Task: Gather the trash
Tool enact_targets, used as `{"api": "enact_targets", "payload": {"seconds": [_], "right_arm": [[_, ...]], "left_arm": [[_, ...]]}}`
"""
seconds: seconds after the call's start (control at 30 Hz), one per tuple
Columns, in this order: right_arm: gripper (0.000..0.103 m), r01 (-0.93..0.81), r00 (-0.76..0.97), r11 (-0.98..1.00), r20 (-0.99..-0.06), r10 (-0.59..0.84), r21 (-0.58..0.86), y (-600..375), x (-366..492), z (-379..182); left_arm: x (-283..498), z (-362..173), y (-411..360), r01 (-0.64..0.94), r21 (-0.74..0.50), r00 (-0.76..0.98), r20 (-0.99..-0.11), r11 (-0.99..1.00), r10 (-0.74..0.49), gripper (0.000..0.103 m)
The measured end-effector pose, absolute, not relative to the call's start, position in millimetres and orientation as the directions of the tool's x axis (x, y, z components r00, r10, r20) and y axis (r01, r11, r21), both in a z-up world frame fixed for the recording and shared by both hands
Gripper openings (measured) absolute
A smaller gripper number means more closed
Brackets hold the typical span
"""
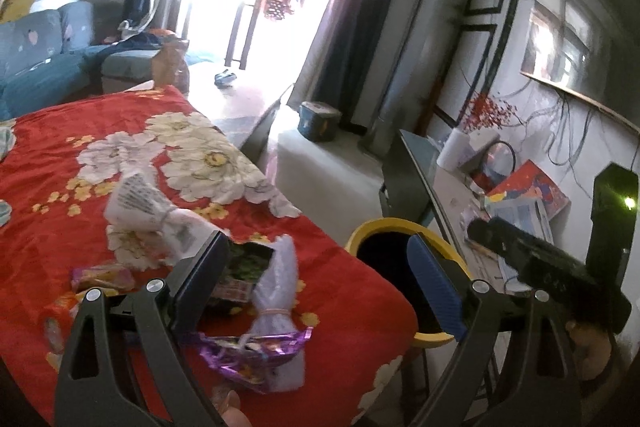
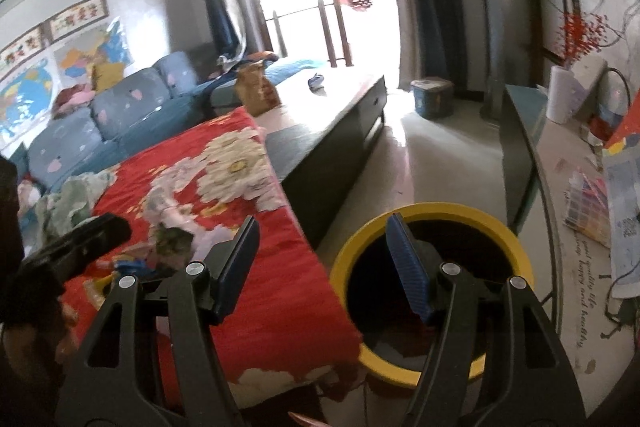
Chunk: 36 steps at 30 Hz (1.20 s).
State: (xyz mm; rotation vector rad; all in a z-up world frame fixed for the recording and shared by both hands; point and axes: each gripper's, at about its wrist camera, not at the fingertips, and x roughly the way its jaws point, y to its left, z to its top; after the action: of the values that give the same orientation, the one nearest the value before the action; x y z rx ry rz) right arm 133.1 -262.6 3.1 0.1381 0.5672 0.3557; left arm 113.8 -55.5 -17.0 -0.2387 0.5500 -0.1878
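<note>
Purple wrapper [image 1: 256,351] on red cloth [image 1: 340,291] — left view only — both tools [image 1: 316,281] [image 2: 324,265] wide apart, empty.

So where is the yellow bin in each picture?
Left wrist view: the yellow bin is at lower centre-right, past the edge of the red flowered cloth, partly behind the left gripper's blue pad.
Right wrist view: the yellow bin is at lower centre-right, behind the right gripper's blue pad.
Shared landmark: the red flowered cloth, left of the bin in both.
</note>
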Motion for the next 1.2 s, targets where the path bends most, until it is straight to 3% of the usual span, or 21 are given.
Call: {"api": "enact_targets", "payload": {"seconds": [0.67, 1.2], "right_arm": [[0.058, -0.522, 0.650, 0.834, -0.549, 0.525, 0.180, -175.7, 98.3, -4.1], [0.058, -0.587, 0.542, 0.780, -0.610, 0.578, 0.218, -134.7, 93.8, -27.8]], "left_arm": [[98.1, -3.1, 19.2, -0.045, -0.285, 0.875, -0.474, 0.957, -0.100, 0.088], [87.0, -6.7, 52.8, -0.110, -0.179, 0.860, -0.511, 0.978, 0.003, 0.089]]}}
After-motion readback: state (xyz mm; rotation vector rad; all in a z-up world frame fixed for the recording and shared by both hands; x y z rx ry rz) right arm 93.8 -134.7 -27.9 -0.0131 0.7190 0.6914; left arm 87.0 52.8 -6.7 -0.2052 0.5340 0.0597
